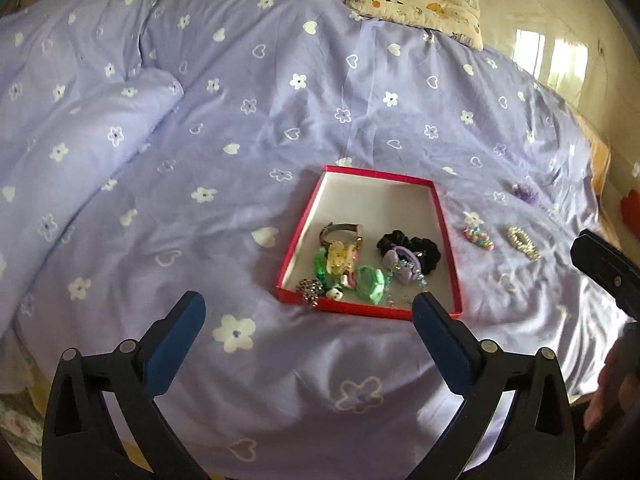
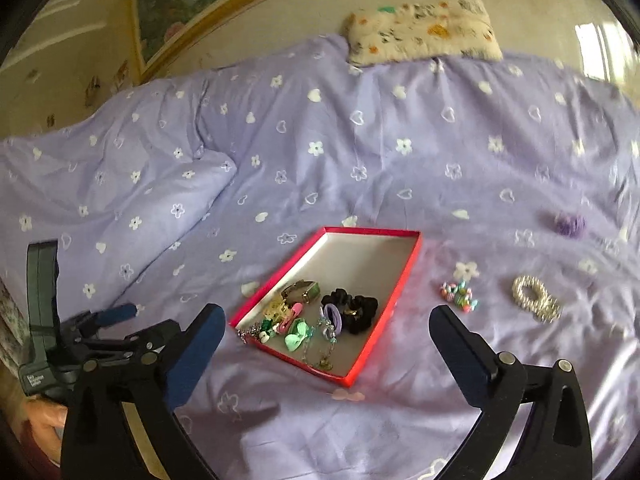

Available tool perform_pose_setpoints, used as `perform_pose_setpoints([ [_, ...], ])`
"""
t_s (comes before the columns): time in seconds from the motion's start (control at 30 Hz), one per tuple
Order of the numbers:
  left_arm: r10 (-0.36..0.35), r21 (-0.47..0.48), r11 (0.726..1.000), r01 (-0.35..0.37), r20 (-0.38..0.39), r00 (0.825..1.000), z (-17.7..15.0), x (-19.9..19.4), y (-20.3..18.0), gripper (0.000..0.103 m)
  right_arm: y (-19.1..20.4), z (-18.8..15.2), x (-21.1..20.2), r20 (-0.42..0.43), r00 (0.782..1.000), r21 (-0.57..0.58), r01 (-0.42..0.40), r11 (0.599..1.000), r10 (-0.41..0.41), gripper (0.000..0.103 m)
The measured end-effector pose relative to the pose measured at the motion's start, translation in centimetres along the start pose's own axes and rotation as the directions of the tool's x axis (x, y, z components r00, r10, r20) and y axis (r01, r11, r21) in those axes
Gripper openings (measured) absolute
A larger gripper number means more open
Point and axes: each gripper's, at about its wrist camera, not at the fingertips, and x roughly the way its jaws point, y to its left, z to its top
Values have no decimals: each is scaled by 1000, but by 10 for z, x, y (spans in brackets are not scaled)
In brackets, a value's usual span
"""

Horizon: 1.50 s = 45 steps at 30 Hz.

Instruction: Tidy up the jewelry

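Note:
A red box (image 1: 447,236) (image 2: 404,284) lies on the purple bedspread and holds a watch (image 1: 340,232), a black scrunchie (image 1: 424,246) (image 2: 358,308), green and yellow clips (image 1: 370,286) and other pieces. To its right on the bedspread lie a colourful bead bracelet (image 1: 478,237) (image 2: 460,297), a pearl bracelet (image 1: 523,242) (image 2: 535,298) and a purple scrunchie (image 1: 527,192) (image 2: 568,223). My left gripper (image 1: 308,322) is open and empty, just in front of the box. My right gripper (image 2: 328,332) is open and empty, near the box's front edge.
The purple flowered bedspread (image 1: 240,128) covers the bed, bunched into a fold at the left (image 1: 100,120). A patterned pillow (image 1: 416,0) (image 2: 424,32) lies at the head. The bed's right edge drops to the floor (image 1: 600,168). A framed picture (image 2: 180,8) hangs on the wall.

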Motion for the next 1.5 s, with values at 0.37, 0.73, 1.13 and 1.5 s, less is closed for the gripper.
perform_pose_setpoints([
  [0.37, 69, 30, 997, -68, -31, 997, -25, 18, -3, 103, -8, -52, 40, -138, 990, 41, 21, 999, -15, 103],
  [0.73, 78, 46, 996, -77, -16, 997, -38, 10, -6, 103, -7, -67, 38, -160, 987, 49, 32, 998, -24, 103],
  [1.13, 81, 53, 995, -82, 15, 997, -38, -7, -10, 103, 4, -63, 26, -139, 990, 12, 34, 999, -32, 103],
  [1.5, 83, 55, 995, -84, 11, 996, -40, -10, -10, 103, 8, -62, 23, -134, 990, 1, 35, 999, -35, 103],
])
